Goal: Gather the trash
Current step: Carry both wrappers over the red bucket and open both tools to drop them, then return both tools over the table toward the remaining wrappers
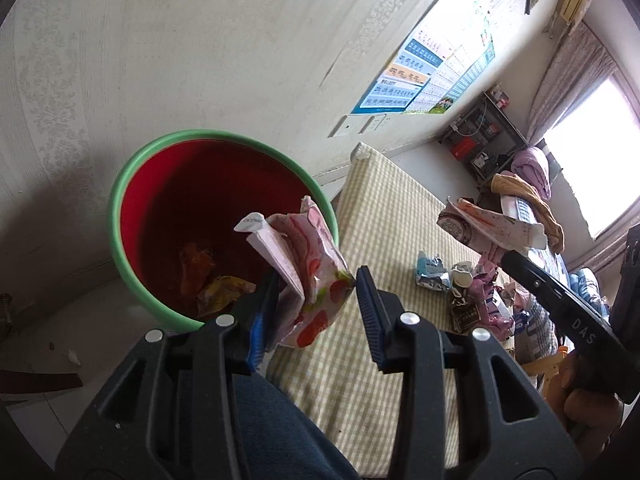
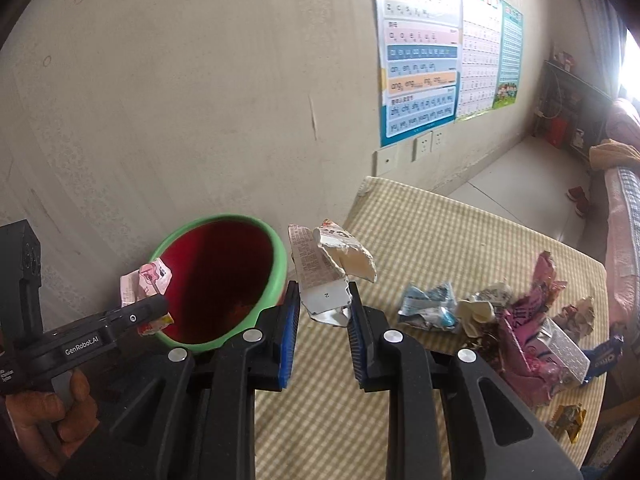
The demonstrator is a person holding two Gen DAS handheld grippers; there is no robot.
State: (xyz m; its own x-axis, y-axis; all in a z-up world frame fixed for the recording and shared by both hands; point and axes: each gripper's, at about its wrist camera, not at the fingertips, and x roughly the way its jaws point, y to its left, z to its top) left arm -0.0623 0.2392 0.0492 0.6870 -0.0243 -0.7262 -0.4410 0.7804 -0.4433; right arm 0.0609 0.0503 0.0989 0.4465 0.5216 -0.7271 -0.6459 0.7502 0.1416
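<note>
Left wrist view: left hand-held gripper (image 1: 316, 294) released over red, green-rimmed bin (image 1: 132, 184); glossy pink wrapper (image 1: 316, 280) loose between spread jaws. Few crumpled wrappers already inside.

Right wrist view: right hand-held gripper (image 2: 323, 306) grasping torn, flattened paper carton (image 2: 320, 276) above checkered bench (image 2: 440, 240), beside bin. Crinkly foil-and-plastic trash pile (image 2: 516, 328) left on bench; judged roughly midway.
</note>
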